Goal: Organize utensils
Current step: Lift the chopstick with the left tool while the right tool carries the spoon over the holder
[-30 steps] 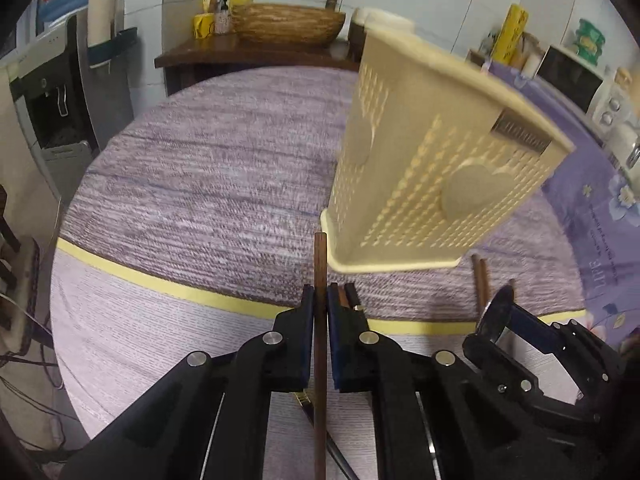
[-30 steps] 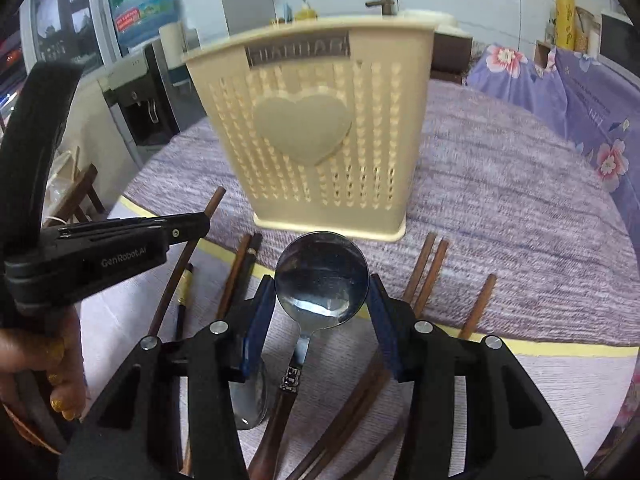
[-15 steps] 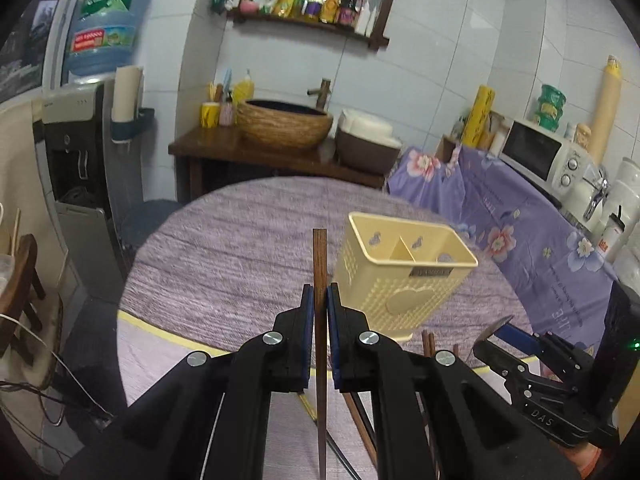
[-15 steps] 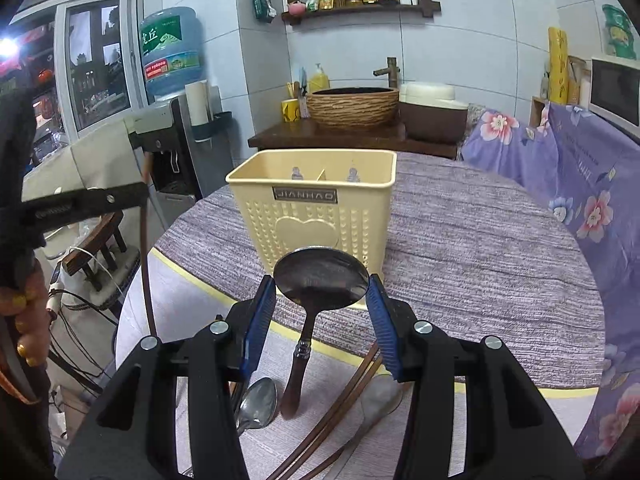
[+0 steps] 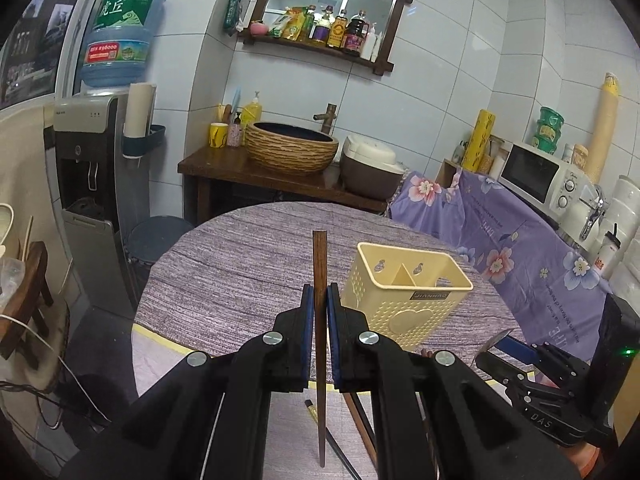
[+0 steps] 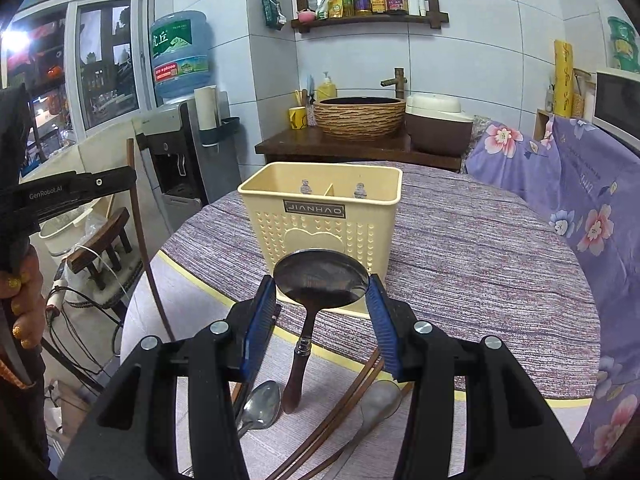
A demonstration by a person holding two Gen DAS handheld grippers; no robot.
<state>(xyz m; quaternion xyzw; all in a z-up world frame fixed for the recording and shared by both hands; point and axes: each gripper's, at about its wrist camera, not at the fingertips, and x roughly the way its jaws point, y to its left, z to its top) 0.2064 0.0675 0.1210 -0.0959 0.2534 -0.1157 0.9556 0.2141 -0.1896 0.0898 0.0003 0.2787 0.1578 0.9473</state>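
A cream perforated utensil basket (image 5: 404, 300) (image 6: 324, 220) with an inner divider stands on the round table. My left gripper (image 5: 319, 300) is shut on a dark wooden chopstick (image 5: 319, 264), held upright above the table, left of the basket; it also shows in the right wrist view (image 6: 140, 216). My right gripper (image 6: 322, 292) is shut on the bowl of a metal spoon (image 6: 320, 278) with a wooden handle, lifted in front of the basket. Loose chopsticks (image 6: 340, 412) and another spoon (image 6: 260, 404) lie on the table below.
The table (image 6: 460, 248) has a purple striped cloth with a yellow band. A purple flowered cover (image 6: 580, 208) lies to the right. A sink counter (image 5: 280, 172), water dispenser (image 5: 92, 168) and stool (image 6: 104, 248) stand beyond the table.
Both grippers have risen well above the table with their utensils. The basket now appears smaller and lower, its open top in view.
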